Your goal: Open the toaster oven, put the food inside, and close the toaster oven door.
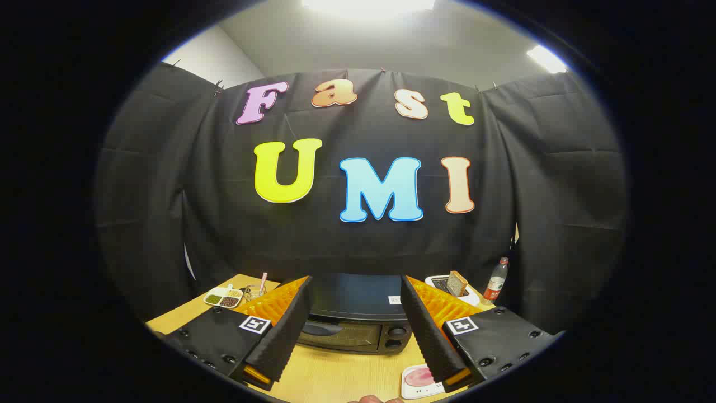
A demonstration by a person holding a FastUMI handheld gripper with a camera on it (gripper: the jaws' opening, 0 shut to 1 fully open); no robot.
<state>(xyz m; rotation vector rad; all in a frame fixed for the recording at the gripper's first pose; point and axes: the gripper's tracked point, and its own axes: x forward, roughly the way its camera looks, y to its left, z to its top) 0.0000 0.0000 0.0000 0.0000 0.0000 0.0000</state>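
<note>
Hovering wide open and empty, the gripper [355,327] faces the shut toaster oven [358,319]

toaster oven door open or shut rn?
Shut: the toaster oven door sits flush against its front, beyond the open gripper fingers.

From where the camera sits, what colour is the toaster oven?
Black, door shut. The gripper view shows the toaster oven on the wooden table, beyond the open gripper.

A black toaster oven [358,319] sits on a pale wood-grain table [335,375]. The white plate [418,380] holds something pink, possibly food. The bottle [495,280] has a red label.
</note>
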